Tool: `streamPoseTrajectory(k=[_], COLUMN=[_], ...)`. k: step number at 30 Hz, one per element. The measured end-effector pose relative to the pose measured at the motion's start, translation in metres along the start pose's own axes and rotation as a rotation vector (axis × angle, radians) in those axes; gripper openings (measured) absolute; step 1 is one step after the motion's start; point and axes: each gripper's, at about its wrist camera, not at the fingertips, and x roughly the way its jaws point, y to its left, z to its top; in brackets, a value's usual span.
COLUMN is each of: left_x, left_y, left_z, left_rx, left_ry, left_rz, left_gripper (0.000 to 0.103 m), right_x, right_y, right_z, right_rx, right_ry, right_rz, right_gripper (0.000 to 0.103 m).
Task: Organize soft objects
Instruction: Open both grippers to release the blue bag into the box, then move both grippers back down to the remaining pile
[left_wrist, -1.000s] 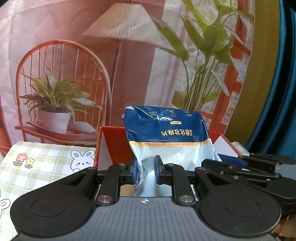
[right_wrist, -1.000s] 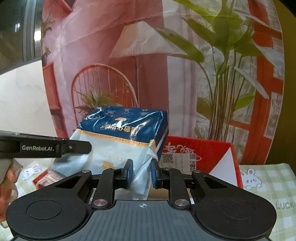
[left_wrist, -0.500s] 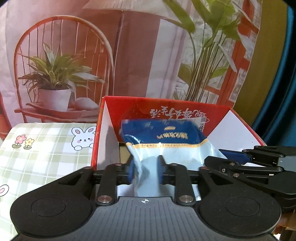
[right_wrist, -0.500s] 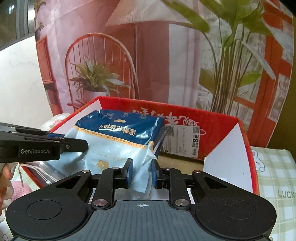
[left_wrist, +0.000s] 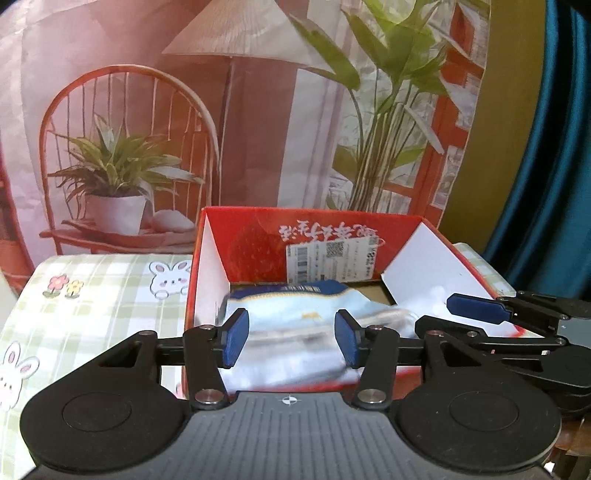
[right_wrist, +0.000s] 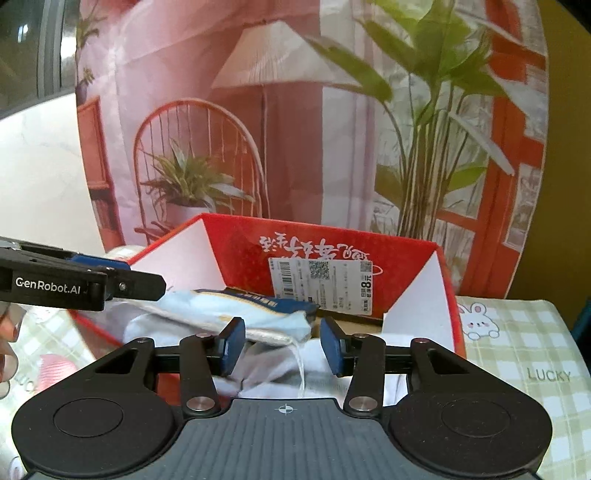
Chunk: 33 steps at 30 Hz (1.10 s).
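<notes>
A: Left gripper (left_wrist: 291, 338) has its jaws spread wide, gripping nothing; the cotton pad packet (left_wrist: 295, 317) lies flat just ahead of it inside the red box (left_wrist: 258, 254), blurred in this view.

B: Right gripper (right_wrist: 282, 345) is parted too, clamped on nothing; the packet's corner sits between and just beyond its blue pads (right_wrist: 232, 343), resting on white soft goods (right_wrist: 280, 365); the box stands on the bunny-print counter (right_wrist: 524, 339).

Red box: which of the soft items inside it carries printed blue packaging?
The cotton pad pack, lying on top; the white cloth beneath it is plain.
</notes>
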Motion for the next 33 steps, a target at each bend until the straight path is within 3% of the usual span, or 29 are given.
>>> streamPoseTrajectory(k=[7, 13, 24, 33], left_x=[-0.040, -0.062, -0.083, -0.085], left_y=[-0.009, -0.015, -0.025, -0.014], left_z=[-0.031, -0.063, -0.128, -0.142], left_rx=[-0.029, -0.067, -0.122, -0.172], left_ry=[0.010, 0.041, 0.101, 0.111], left_rz=[-0.014, -0.028, -0.053, -0.055], left_gripper=[0.054, 0.054, 0.054, 0.054], right_x=[-0.046, -0.083, -0.111, -0.104], right_y=[0.002, 0.013, 0.026, 0.024], right_z=[-0.025, -0.051, -0.115, -0.136], right_rx=[0.056, 0.031, 0.089, 0.124], right_ry=[-0.032, -0.038, 0.071, 0.151], right_rz=[0.031, 0.042, 0.098, 0.099], right_gripper=[0.043, 0.043, 0.043, 0.044])
